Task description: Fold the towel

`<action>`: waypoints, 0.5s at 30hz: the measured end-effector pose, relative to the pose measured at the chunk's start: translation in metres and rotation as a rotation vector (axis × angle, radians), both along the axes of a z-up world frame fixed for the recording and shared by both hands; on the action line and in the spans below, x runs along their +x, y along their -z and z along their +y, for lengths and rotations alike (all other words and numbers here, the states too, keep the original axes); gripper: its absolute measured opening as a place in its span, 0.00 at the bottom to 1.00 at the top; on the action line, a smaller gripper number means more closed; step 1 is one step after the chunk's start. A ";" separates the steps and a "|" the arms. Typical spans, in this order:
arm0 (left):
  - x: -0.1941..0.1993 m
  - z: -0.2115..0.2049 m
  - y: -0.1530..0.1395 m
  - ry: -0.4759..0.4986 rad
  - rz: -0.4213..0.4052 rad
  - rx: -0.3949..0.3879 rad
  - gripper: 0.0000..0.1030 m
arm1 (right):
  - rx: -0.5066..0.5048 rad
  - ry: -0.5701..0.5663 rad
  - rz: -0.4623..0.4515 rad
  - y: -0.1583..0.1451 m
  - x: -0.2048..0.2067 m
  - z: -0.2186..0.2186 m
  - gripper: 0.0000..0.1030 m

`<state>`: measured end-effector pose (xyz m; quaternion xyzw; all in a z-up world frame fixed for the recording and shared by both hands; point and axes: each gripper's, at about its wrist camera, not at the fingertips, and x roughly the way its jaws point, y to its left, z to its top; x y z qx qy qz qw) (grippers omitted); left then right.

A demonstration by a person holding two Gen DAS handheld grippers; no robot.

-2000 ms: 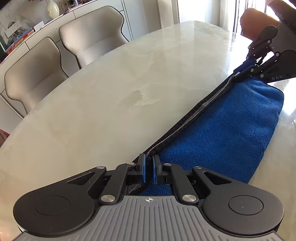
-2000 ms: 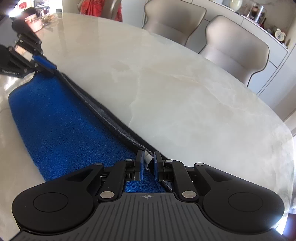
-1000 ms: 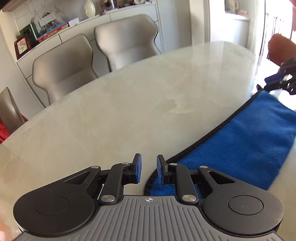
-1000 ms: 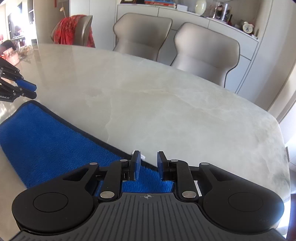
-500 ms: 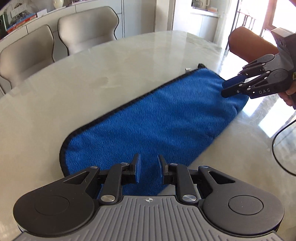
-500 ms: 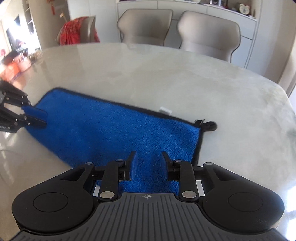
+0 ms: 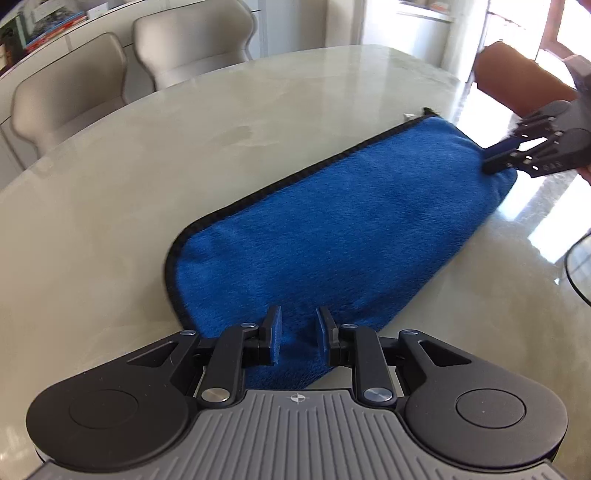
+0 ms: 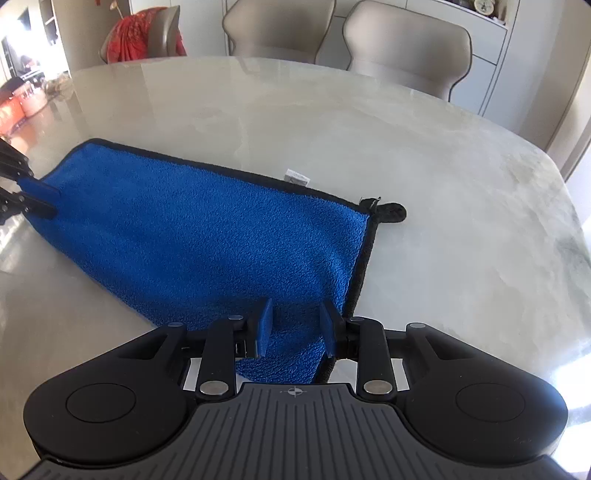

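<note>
**Q:** ok where's the towel sitting right now?

**A:** From my feeds, the blue towel [image 7: 343,229] [image 8: 207,236] lies flat on the marble table [image 7: 147,155] [image 8: 369,122], already doubled into a long strip. It has a black trim along the far edge, and the near edge looks like the soft fold. In my right wrist view there's a small white tag [image 8: 296,176] poking out from the far edge, and a little black hanging loop [image 8: 388,213] at the far right corner.

**Q:** and the claws? holding anything?

**A:** Nope, both released. My left gripper [image 7: 297,334] has its jaws spread apart over the left end of the strip, with blue cloth showing in the gap between them, and nothing is pinched. The right gripper [image 8: 295,325] [image 7: 498,157] is the same, jaws wide over the right end, right beside the black-trimmed short edge. I can't tell whether the fingertips touch the cloth or just hover above it.

**Q:** can you see one gripper from the other cam?

**A:** Yeah. In the left wrist view the right one comes in from the far right, tips at the towel's far end. In the right wrist view the left gripper [image 8: 35,201] peeks in at the left edge of the frame, its blue pads over the towel's other end.

**Q:** anything else around?

**A:** Two beige chairs [image 7: 192,40] [image 8: 406,48] on the far side of the table, and another chair with a red cloth [image 8: 142,35] draped on it, far left in the right view.
</note>
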<state>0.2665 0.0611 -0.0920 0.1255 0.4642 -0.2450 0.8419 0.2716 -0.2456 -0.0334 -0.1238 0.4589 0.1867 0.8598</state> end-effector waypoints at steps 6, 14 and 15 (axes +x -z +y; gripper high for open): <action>-0.013 -0.010 -0.005 0.034 -0.004 -0.073 0.25 | 0.067 -0.102 -0.009 -0.011 -0.023 0.023 0.29; -0.020 -0.003 0.008 0.031 0.009 0.000 0.25 | 0.091 -0.049 0.034 0.000 -0.029 -0.005 0.29; -0.020 0.001 0.007 0.004 0.013 -0.009 0.25 | 0.089 -0.049 0.033 0.001 -0.029 -0.005 0.29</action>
